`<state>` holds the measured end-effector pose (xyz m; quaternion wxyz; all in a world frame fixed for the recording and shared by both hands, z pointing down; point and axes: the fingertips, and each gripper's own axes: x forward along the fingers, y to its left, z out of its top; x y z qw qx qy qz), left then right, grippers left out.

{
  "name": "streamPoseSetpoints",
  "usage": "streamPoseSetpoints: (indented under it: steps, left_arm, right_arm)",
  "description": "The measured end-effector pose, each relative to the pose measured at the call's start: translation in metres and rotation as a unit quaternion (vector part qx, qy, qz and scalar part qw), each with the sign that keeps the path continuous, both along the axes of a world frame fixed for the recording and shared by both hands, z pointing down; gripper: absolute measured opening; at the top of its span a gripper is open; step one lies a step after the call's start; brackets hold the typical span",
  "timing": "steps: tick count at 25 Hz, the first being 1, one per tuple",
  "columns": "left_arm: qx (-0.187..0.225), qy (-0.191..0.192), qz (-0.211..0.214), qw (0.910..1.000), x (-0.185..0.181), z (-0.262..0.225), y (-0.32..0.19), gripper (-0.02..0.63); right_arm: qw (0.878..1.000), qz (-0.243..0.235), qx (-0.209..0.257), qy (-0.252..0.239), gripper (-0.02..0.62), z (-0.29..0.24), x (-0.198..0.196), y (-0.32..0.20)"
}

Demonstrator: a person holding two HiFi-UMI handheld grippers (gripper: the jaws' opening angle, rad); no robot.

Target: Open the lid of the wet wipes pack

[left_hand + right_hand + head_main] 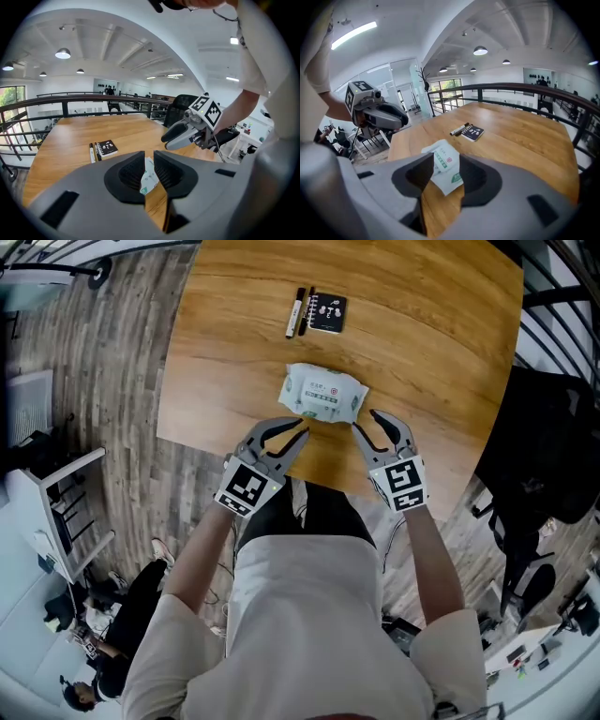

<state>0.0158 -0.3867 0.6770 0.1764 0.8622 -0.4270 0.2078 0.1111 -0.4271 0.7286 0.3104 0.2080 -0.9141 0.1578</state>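
At the lower middle of the head view, the left gripper (298,431) and right gripper (366,422) point up-frame over the near edge of the wooden table (431,334). Both hold nothing. The left's jaws stand a narrow slit apart, the right's wider. Just beyond their tips, at frame centre, the wet wipes pack (323,395) lies flat, label up. Farther up, 2 pens (294,313) lie just beside a small black notebook (328,312).

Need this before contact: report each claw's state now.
Left claw: open, holding nothing; wet wipes pack lies just ahead.
Right claw: open, holding nothing.
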Motion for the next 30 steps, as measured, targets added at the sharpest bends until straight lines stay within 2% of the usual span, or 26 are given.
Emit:
streamPoseSetpoints:
  steps: [5,8,12,15,19,27,30]
  left_arm:
    - [-0.003,-0.021,0.019,0.9996,0.008,0.032,-0.016,0.054]
    - [-0.001,-0.061,0.044,0.9972,0.011,0.056,-0.022,0.055]
    - [0.007,-0.119,0.088,0.9889,0.015,0.086,-0.028,0.063]
    - [0.018,-0.164,0.126,0.9783,0.019,0.104,-0.029,0.066]
    - [0.040,-0.222,0.174,0.9587,0.022,0.125,-0.030,0.067]
    - [0.062,-0.290,0.247,0.9225,0.031,0.156,-0.029,0.091]
    - [0.068,-0.305,0.256,0.9148,0.031,0.160,-0.030,0.092]
  right_arm:
    - [1.000,-0.013,-0.015,0.008,0.155,0.032,-0.011,-0.002]
    - [0.999,-0.022,-0.019,0.016,0.155,0.049,-0.018,-0.002]
    - [0.999,-0.035,-0.018,0.029,0.155,0.072,-0.024,-0.004]
    - [0.998,-0.048,-0.014,0.043,0.155,0.083,-0.026,-0.005]
    - [0.996,-0.064,-0.001,0.065,0.155,0.096,-0.025,-0.007]
    - [0.996,-0.068,-0.007,0.061,0.155,0.110,-0.027,-0.007]
    - [0.996,-0.070,-0.009,0.060,0.155,0.111,-0.028,-0.008]
